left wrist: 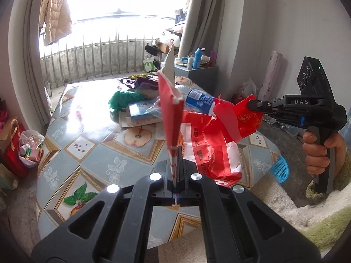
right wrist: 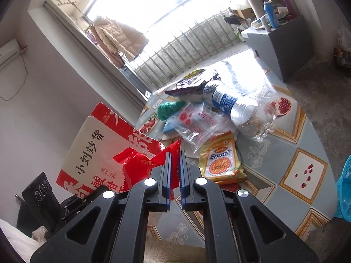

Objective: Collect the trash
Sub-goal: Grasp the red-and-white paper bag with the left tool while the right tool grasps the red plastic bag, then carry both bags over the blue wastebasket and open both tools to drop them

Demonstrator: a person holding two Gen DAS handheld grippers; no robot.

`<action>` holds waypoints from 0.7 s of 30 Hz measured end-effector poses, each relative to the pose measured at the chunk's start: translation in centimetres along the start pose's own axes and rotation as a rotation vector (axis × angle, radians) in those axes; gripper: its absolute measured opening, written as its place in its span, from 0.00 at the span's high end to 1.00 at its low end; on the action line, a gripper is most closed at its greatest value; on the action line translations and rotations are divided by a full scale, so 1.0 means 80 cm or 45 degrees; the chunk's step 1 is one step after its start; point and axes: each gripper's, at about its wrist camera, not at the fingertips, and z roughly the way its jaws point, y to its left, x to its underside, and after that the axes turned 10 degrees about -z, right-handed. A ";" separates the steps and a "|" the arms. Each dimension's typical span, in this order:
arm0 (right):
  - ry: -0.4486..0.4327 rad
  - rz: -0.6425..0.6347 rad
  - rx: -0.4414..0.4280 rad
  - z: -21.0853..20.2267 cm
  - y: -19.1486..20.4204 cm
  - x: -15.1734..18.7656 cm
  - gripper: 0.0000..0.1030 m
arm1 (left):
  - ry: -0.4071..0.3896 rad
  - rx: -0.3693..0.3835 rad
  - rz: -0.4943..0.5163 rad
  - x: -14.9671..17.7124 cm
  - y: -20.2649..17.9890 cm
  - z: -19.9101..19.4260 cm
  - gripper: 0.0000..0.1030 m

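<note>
My left gripper (left wrist: pixel 175 151) is shut on the edge of a red-and-white paper bag (left wrist: pixel 172 109), which stands up from its jaws; the right wrist view shows the bag's printed face (right wrist: pixel 103 149). My right gripper (left wrist: pixel 252 105) is shut on a crinkled red wrapper (left wrist: pixel 245 118), held beside the bag above the table. From its own camera the wrapper (right wrist: pixel 140 166) sticks out left of the right gripper (right wrist: pixel 174 155). More trash lies on the table: a crushed plastic bottle (right wrist: pixel 228 103), a yellow snack packet (right wrist: pixel 221 162), a clear plastic bag (right wrist: pixel 197 122) and a blue-white box (left wrist: pixel 142 114).
The round table (left wrist: pixel 87 153) has a fruit-patterned cover. A green bundle (left wrist: pixel 125 98) and a purple wrapper (right wrist: pixel 190 83) lie at its far side. A blue basket (left wrist: pixel 279 167) sits at the table's right, a grey cabinet (left wrist: pixel 201 74) behind, a filled bag (left wrist: pixel 30 146) on the floor left.
</note>
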 end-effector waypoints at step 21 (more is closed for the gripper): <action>-0.520 0.603 0.810 -0.306 -0.237 0.117 0.94 | 0.560 0.458 0.498 -0.078 -0.367 0.261 1.00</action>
